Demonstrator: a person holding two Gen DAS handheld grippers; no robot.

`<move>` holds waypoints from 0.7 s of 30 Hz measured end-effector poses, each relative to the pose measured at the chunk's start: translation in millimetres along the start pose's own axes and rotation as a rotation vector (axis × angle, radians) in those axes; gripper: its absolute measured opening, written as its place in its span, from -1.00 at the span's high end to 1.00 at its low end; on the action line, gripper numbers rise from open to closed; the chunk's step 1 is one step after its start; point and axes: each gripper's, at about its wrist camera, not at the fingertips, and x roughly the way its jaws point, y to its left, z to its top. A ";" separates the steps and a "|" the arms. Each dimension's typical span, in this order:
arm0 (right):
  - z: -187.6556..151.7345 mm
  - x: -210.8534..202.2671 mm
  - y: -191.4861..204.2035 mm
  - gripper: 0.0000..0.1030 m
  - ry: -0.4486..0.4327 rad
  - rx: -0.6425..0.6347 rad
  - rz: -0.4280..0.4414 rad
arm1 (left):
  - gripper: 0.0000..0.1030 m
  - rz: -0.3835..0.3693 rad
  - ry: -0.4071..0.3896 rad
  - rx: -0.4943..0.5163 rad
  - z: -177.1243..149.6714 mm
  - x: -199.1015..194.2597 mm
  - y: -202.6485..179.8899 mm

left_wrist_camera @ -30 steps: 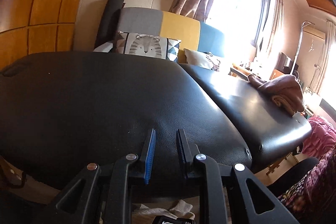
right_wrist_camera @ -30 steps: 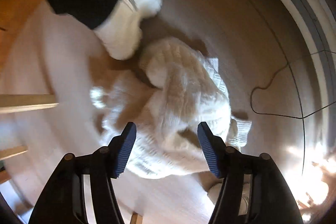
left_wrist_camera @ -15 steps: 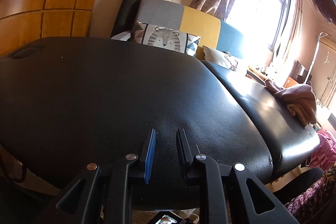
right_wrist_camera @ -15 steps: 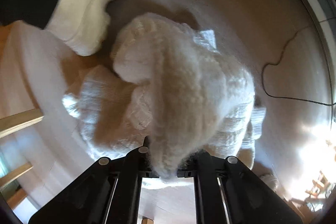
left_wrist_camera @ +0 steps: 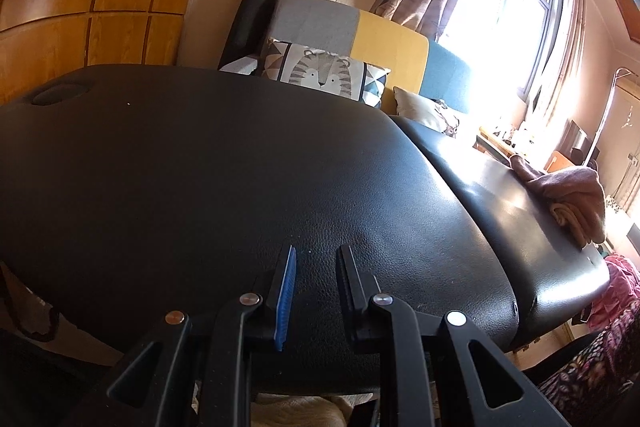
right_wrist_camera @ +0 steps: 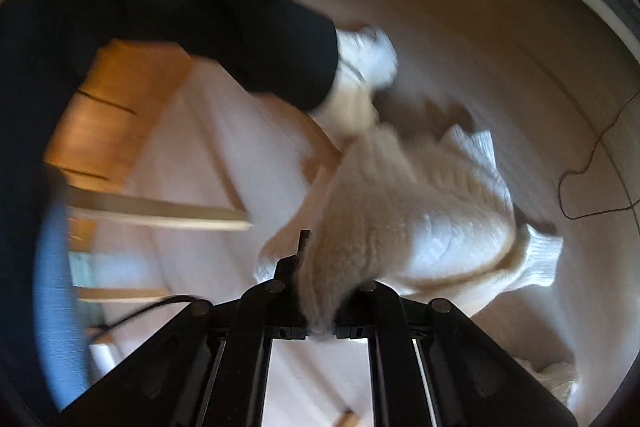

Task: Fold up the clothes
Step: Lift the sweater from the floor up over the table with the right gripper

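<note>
In the right wrist view my right gripper (right_wrist_camera: 322, 263) is shut on a cream knitted sweater (right_wrist_camera: 420, 211), which hangs from the jaws above the pale floor (right_wrist_camera: 460, 39). In the left wrist view my left gripper (left_wrist_camera: 316, 255) hovers over the near edge of a black padded table (left_wrist_camera: 200, 167). Its jaws stand a small gap apart and hold nothing. A folded brown garment (left_wrist_camera: 568, 191) lies at the table's far right end.
A person's dark trouser leg (right_wrist_camera: 140, 7) and white shoe (right_wrist_camera: 360, 67) are left of the sweater. A thin cable (right_wrist_camera: 580, 179) lies on the floor. A sofa with a tiger cushion (left_wrist_camera: 320, 75) stands behind the table. Pink cloth (left_wrist_camera: 616, 291) lies beyond its right end.
My right gripper closed on the sweater and lifted it off the floor, swinging the view toward the person's leg. My left gripper shifted a little over the table, its jaws unchanged.
</note>
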 end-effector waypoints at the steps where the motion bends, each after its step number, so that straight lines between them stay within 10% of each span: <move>1: 0.8 -11.4 2.9 0.89 -0.023 0.000 0.021 | 0.61 0.002 0.000 -0.004 0.7 -1.1 0.1; 11: -25.5 -97.0 58.5 0.89 -0.177 -0.083 0.106 | 0.61 0.031 -0.003 -0.006 7.7 -23.7 2.1; 21: -24.2 -259.9 104.8 0.89 -0.694 -0.055 0.159 | 0.61 0.049 -0.124 0.035 17.5 -71.2 -2.2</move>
